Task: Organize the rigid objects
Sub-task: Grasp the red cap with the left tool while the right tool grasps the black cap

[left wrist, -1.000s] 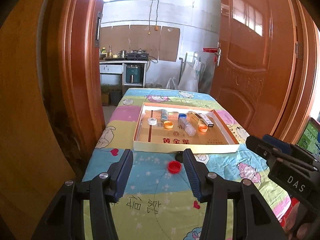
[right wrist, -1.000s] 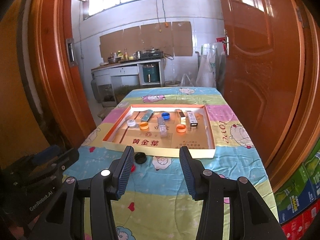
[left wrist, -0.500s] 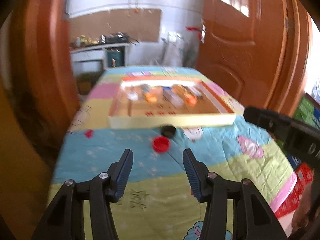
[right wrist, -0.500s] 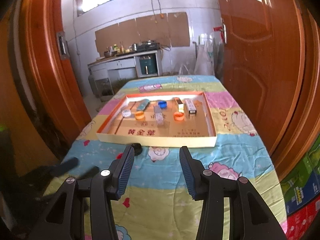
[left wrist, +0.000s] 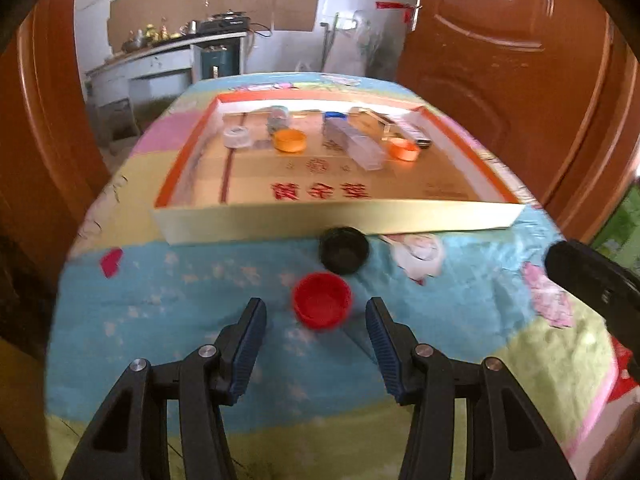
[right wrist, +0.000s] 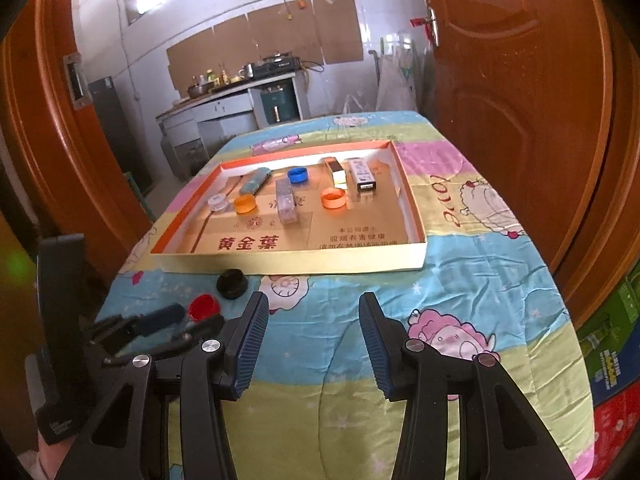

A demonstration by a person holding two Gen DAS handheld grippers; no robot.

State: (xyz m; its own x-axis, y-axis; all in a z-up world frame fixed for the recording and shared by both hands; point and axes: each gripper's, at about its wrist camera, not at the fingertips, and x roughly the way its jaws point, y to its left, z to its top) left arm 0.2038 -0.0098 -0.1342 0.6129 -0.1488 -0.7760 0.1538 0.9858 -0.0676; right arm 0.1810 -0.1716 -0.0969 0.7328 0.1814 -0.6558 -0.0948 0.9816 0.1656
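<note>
A red bottle cap (left wrist: 322, 305) lies on the patterned cloth, just ahead of my open left gripper (left wrist: 316, 320), between the line of its fingertips. A black cap (left wrist: 344, 249) lies just beyond it, against the front wall of the shallow cardboard box (left wrist: 340, 220). The box holds orange caps (left wrist: 289, 140), a blue cap (right wrist: 298, 175), a clear cap (left wrist: 236, 137) and small oblong boxes (left wrist: 354, 145). My right gripper (right wrist: 310, 320) is open and empty above the cloth, right of the caps. The red cap (right wrist: 204, 306) and black cap (right wrist: 231, 283) also show in the right wrist view.
The table (right wrist: 460, 292) with its cartoon cloth stands in a doorway between brown wooden doors (right wrist: 520, 100). The left gripper's fingers (right wrist: 160, 318) show at the lower left of the right wrist view. Coloured cartons (right wrist: 616, 380) stand on the floor at the right.
My left gripper has moved down and forward toward the red cap, which now lies just in front of its fingertips. My right gripper has shifted slightly; both stay open.
</note>
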